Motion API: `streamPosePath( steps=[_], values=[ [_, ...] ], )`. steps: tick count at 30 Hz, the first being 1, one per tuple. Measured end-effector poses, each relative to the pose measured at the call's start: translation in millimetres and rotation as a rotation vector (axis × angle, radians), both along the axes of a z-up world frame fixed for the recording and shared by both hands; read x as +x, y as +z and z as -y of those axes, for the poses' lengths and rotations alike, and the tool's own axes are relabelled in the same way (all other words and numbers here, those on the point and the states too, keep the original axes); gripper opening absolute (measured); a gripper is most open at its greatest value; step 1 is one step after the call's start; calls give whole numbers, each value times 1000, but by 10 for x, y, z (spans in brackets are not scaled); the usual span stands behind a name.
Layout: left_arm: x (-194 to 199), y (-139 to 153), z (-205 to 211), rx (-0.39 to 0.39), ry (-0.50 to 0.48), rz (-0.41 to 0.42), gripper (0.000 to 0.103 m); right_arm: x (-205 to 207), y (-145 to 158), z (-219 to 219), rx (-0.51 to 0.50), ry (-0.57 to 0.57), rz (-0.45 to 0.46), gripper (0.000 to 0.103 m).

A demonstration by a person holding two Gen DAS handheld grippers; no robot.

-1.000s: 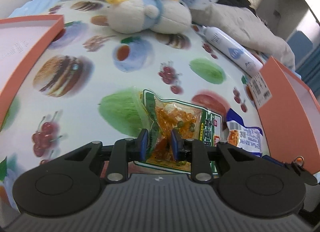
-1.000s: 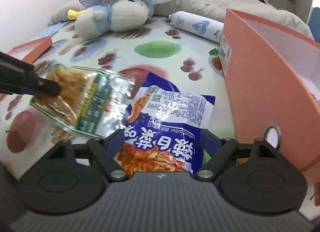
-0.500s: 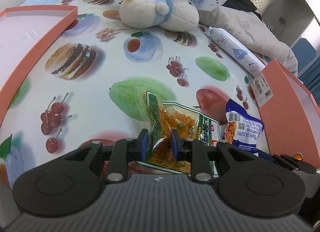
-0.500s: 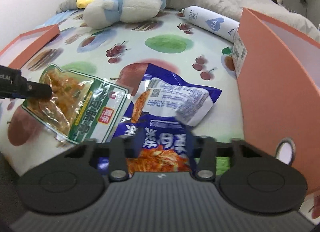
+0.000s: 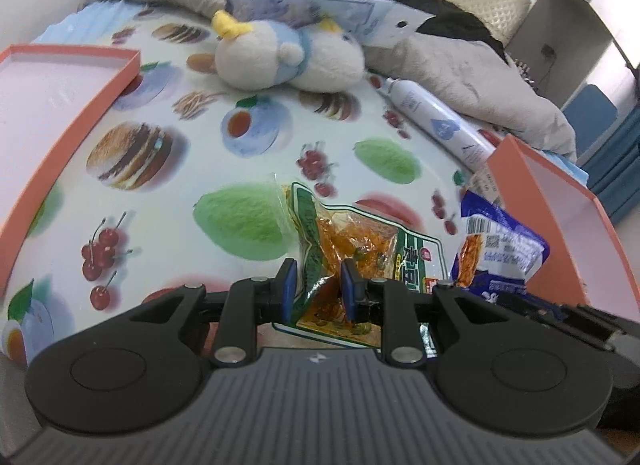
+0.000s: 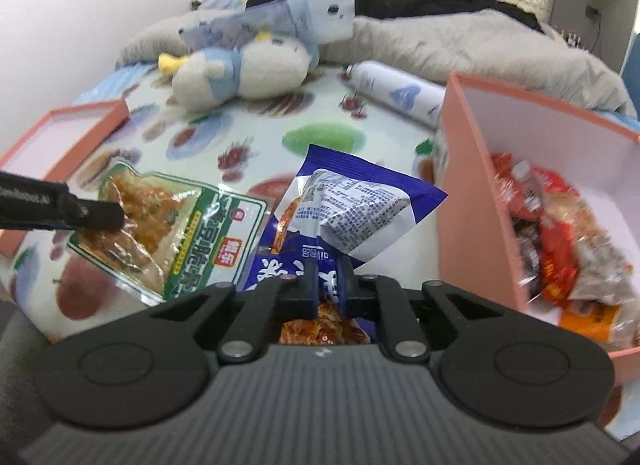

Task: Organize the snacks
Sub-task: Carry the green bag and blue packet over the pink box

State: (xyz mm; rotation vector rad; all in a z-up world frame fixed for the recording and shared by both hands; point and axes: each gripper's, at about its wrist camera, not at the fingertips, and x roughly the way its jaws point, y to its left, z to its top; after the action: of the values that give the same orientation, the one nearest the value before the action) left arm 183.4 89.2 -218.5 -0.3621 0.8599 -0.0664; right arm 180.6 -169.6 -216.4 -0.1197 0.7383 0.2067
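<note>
My left gripper [image 5: 316, 291] is clamped on a crinkly clear-and-green plastic snack pouch [image 5: 360, 243], lifted off the glossy fruit-printed cloth [image 5: 168, 201]. My right gripper's [image 6: 329, 281] jaws are closing, pinching a shiny blue foil snack packet [image 6: 352, 201]. Just beside it stands a coral cardboard box [image 6: 468, 193] holding wrappers. Beyond lies a soft plush duck [image 6: 240, 73].
</note>
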Motion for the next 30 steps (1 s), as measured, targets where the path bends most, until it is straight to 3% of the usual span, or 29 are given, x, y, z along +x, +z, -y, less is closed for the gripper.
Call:
streamPosePath(
  steps=[18, 30],
  values=[
    [-45, 1053, 279, -17, -61, 163, 27, -223, 1019, 427, 48, -70, 169, 12],
    [124, 1691, 717, -50, -157, 292, 27, -272, 1552, 835, 57, -147, 300, 12]
  ],
)
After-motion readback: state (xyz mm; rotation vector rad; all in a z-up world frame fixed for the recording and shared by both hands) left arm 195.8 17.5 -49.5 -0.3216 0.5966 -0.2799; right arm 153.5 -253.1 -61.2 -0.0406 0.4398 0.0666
